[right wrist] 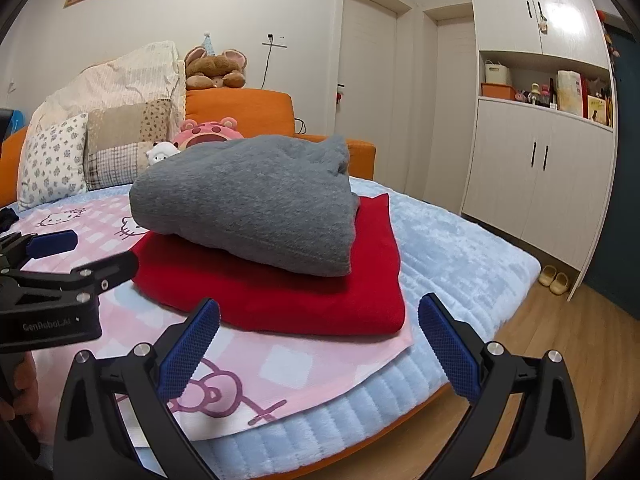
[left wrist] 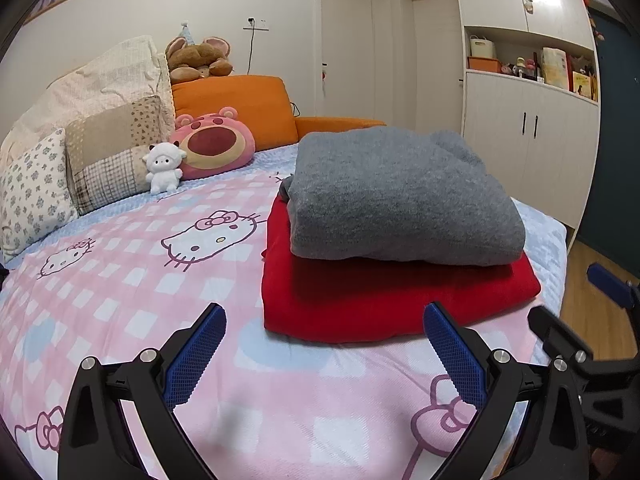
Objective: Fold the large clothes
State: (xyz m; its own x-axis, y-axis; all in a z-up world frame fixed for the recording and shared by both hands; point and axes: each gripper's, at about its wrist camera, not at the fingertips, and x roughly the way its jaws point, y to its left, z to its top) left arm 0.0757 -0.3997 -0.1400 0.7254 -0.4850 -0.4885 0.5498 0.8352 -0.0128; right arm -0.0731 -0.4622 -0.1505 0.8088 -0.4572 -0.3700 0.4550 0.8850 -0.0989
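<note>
The grey sweater [left wrist: 404,196] lay folded into a thick bundle on top of the folded red garment [left wrist: 384,300], the two stacked on the pink cartoon-cat blanket [left wrist: 160,280] near the foot of the bed [right wrist: 460,256]. Both looked like soft, bulky knits: limp, likely fairly weighty for cloth, and not slippery, so the grey bundle would probably sag and open if lifted by one edge. The safest hold seemed to be low on the near folded edges, one side each, or under the red layer to carry the stack whole. The left gripper [left wrist: 324,350] hung just short of the red garment's near edge, its blue pads [left wrist: 196,356] spread wide and holding nothing. The right gripper [right wrist: 320,344] likewise stood wide apart and empty, hovering at the stack's near corner, touching no cloth.
</note>
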